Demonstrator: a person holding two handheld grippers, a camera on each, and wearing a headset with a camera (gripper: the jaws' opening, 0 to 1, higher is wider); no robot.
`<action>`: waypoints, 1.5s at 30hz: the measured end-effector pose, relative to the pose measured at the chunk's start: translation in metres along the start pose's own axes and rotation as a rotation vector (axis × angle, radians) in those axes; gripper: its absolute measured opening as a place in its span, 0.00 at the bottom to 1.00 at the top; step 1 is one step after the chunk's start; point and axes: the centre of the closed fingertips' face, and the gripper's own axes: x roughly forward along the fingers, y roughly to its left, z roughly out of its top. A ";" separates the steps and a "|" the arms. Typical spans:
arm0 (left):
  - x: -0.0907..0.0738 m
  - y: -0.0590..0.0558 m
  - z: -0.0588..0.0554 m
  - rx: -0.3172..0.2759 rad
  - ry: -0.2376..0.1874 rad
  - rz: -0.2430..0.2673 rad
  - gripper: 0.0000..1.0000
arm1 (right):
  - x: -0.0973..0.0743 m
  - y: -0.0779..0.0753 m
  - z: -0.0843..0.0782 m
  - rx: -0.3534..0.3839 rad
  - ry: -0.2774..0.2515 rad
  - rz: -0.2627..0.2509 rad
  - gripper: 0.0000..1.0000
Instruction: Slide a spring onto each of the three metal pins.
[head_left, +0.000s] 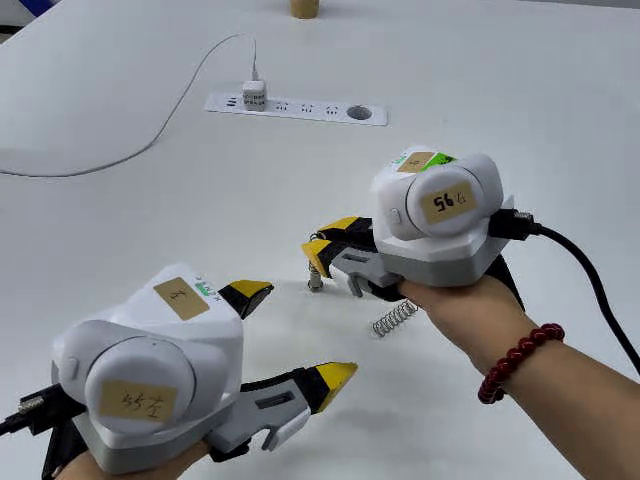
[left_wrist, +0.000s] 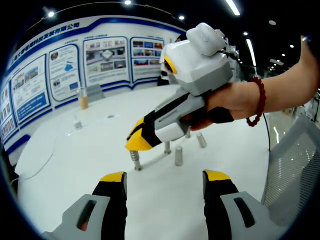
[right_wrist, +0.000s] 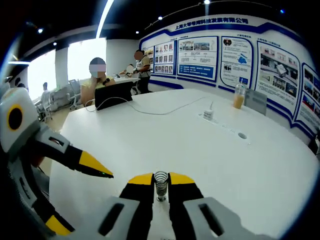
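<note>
Working at a wide white bench (head_left: 120, 90) carrying a power strip (head_left: 296, 107), with a white charger (head_left: 254, 96) plugged into it and a cable (head_left: 150, 145) trailing off to the left of the power strip. Beyond the power strip, in the right gripper view, can make out a cup (right_wrist: 239, 97) of orange drink, blue-framed wall boards (right_wrist: 210, 50) and a seated person behind a laptop (right_wrist: 114, 101). On the near side of the power strip, pinching an upright spring (right_wrist: 160, 184) between the pressed-in jaws of the right tool (right_wrist: 161, 178). In the head view, stands on a pin (head_left: 316, 278) just under the yellow tips. Nearer still from the power strip, holding the left tool (head_left: 305, 331) with jaws spread wide, gripping nothing. Between that pin and the right hand, a loose spring (head_left: 394, 318) lying flat on the bench. In the left gripper view, can count two more pins (left_wrist: 178, 156) upright, close behind the first.
</note>
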 end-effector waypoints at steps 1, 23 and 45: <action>0.000 0.000 0.000 -0.001 0.000 0.001 0.62 | 0.001 0.000 -0.002 0.003 0.004 0.000 0.11; -0.001 0.003 0.000 -0.001 -0.001 0.009 0.61 | 0.012 -0.002 -0.022 0.050 0.051 -0.018 0.11; -0.003 0.007 0.002 -0.009 -0.012 0.026 0.61 | -0.004 -0.003 -0.014 0.116 0.039 -0.020 0.23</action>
